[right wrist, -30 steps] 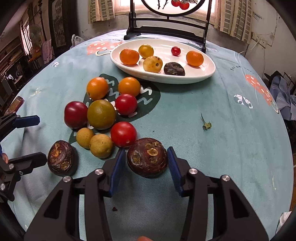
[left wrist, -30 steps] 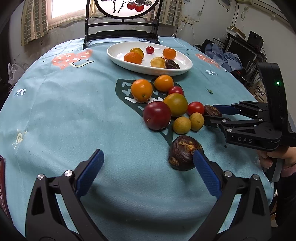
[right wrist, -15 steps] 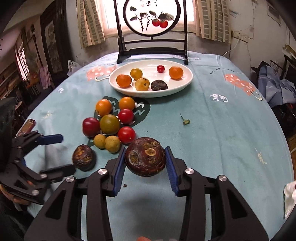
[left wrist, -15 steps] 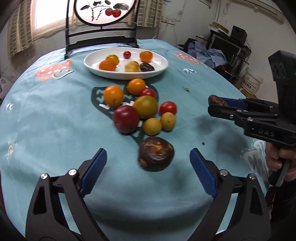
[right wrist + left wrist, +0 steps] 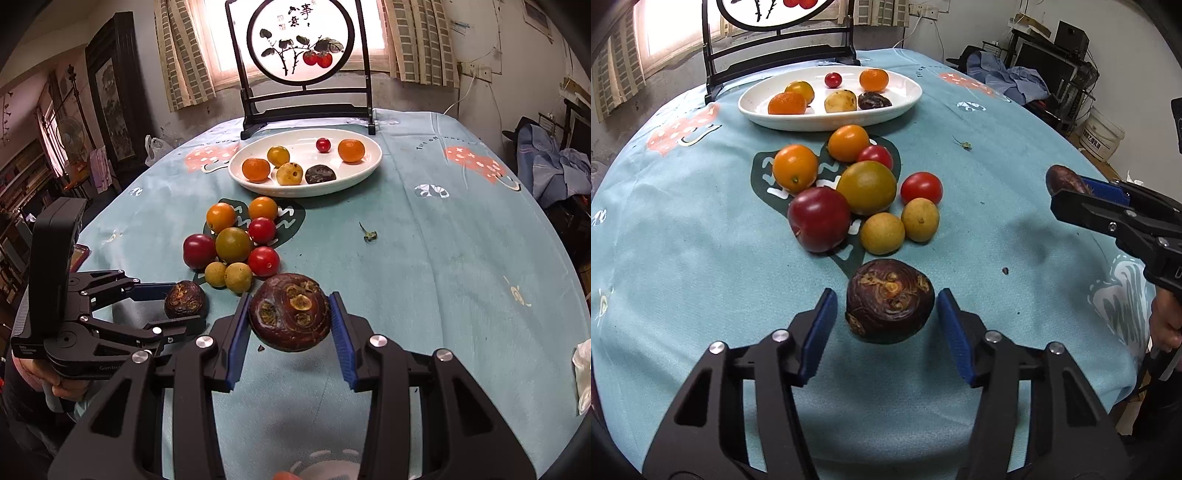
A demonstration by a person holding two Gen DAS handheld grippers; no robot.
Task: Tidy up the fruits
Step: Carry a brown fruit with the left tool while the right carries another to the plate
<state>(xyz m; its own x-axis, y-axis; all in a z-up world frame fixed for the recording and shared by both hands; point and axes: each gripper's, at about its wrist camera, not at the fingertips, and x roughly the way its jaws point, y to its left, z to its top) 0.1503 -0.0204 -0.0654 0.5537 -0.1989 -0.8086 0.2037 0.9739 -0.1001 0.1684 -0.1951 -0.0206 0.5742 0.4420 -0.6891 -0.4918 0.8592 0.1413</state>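
A dark brown round fruit (image 5: 888, 306) lies on the teal cloth between the blue pads of my left gripper (image 5: 884, 299). Its jaws are closing, with a gap still showing on each side of the fruit. My right gripper (image 5: 290, 306) is shut on a second dark brown fruit (image 5: 290, 317) and holds it above the cloth. In the left wrist view that held fruit (image 5: 1062, 179) shows at the right edge. A cluster of orange, red and yellow fruits (image 5: 866, 186) sits mid-table. The white oval plate (image 5: 908, 99) behind it holds several fruits.
A round painted screen on a dark stand (image 5: 303, 66) rises behind the plate. A small green stem (image 5: 369, 234) lies on the cloth to the right. A phone (image 5: 79, 254) rests at the left table edge, and white tissue (image 5: 583, 369) at the right edge.
My left gripper's jaws have narrowed from wide to close around the dark fruit on the cloth. My right gripper has lifted its fruit off the cloth and drawn back from the cluster.
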